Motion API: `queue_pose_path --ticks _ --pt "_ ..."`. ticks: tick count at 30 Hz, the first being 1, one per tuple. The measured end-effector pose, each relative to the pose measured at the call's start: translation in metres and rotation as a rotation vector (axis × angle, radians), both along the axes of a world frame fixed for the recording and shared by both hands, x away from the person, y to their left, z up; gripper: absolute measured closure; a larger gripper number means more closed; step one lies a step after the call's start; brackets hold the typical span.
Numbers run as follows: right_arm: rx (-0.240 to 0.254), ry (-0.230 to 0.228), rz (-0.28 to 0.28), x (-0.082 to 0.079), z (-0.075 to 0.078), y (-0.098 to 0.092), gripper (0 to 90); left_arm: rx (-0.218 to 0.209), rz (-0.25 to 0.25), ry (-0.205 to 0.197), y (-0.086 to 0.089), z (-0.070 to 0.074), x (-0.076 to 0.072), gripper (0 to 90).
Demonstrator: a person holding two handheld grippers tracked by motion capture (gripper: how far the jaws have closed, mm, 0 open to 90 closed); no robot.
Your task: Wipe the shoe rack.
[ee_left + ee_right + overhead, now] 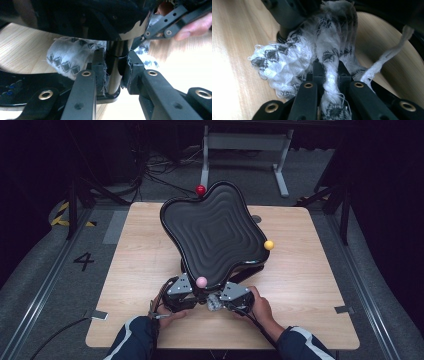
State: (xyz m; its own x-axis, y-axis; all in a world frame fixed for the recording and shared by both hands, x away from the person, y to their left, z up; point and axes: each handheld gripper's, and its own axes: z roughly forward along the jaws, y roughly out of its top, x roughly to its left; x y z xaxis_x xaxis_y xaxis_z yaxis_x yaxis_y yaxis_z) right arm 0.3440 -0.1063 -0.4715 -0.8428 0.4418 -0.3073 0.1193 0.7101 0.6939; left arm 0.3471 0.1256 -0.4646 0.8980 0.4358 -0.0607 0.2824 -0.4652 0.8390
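A black wavy tray point(212, 232) stands tilted on a stand over the wooden table point(145, 255). On its rim sit a red ball point(200, 189), a yellow ball point(269, 245) and a pink ball point(201, 281). Under the tray's near edge, my left gripper point(195, 296) point(115, 67) is shut on the stand's upright post point(113, 85). My right gripper point(216, 301) point(329, 72) is shut on a white cloth with black diamonds point(274, 62) point(212, 306). The cloth is bunched against the foot of the stand point(287, 15). It also lies behind the post, cloth point(67, 57).
The tray's underside point(87, 17) hangs low over both grippers. The right gripper's links point(170, 22) and a finger point(195, 27) are close beside the left gripper. A loose strand of cloth point(387, 55) trails to the right. Bare table lies to either side point(310, 270).
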Motion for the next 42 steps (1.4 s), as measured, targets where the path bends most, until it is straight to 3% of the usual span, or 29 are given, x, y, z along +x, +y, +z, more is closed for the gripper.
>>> queue_pose_path --ticks 11,26,31,42 --pt "0.003 0.007 -0.097 0.020 0.001 -0.030 82.1 0.001 -0.003 0.000 0.001 0.000 0.000 74.1" --pt "-0.007 0.017 -0.316 0.053 0.000 -0.093 82.1 0.005 0.002 -0.007 0.000 0.000 0.000 74.0" --pt "-0.004 0.024 -0.346 0.057 0.000 -0.107 82.1 0.008 0.004 -0.008 0.000 0.001 0.000 73.8" --pt "-0.017 0.030 -0.321 0.051 0.001 -0.106 82.1 0.044 0.015 -0.013 0.003 0.002 -0.001 73.6"
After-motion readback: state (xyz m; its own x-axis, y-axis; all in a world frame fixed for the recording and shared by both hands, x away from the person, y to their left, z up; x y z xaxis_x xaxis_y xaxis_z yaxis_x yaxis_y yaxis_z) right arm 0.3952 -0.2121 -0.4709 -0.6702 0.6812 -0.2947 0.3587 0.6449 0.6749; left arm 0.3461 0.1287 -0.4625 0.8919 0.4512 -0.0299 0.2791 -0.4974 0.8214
